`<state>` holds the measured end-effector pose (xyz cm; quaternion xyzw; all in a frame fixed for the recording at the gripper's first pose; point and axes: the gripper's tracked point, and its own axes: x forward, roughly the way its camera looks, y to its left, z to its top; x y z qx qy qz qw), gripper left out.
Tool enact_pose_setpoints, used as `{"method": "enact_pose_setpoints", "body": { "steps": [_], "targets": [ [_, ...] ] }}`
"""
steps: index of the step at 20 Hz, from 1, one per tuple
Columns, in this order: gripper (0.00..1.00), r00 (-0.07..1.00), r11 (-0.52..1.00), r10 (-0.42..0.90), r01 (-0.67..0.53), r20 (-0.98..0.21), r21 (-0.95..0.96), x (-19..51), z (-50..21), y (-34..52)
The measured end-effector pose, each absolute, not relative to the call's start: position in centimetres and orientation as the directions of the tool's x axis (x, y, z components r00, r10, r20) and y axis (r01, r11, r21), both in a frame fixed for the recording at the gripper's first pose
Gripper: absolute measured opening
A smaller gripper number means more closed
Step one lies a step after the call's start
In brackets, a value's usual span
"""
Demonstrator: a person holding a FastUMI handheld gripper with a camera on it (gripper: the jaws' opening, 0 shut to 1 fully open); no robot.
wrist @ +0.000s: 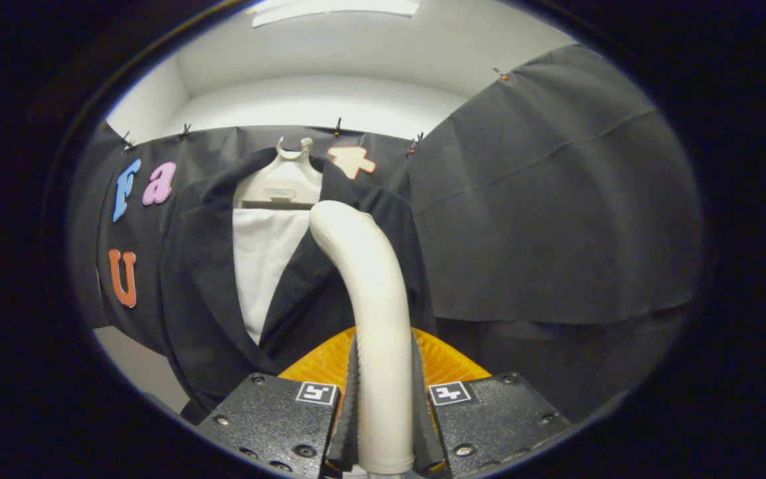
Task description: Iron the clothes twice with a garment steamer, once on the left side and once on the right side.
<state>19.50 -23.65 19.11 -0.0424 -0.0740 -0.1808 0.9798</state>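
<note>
- both fingers of the gripper (pixel 383 426) are clamping the steamer (pixel 373 299) handle between them.
- steamer head is reaching up toward the jacket (pixel 203 286) hanging on its hanger (pixel 283 183) just beyond.
- risk: handle could be twisting in the grip, sending the head off the lapel.

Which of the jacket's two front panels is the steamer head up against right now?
The panel beside the booth's side cloth: the steamer, clamped by the gripper, curves onto that lapel of the jacket.

Pale hanger (pixel 282 183) carries dark jacket (pixel 207 279); white shirt (pixel 264 266).
</note>
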Motion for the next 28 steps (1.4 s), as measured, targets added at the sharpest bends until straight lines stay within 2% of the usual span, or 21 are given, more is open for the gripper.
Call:
{"method": "enact_pose_setpoints", "body": {
  "steps": [20, 28],
  "targets": [
    [0.37, 0.851, 0.859, -0.512, 0.507, -0.12, -0.069, 17.8, 3.4, -25.3],
    [0.37, 0.824, 0.846, -0.529, 0.53, -0.2, -0.057, 16.7, -1.1, -25.6]
  ]
}}
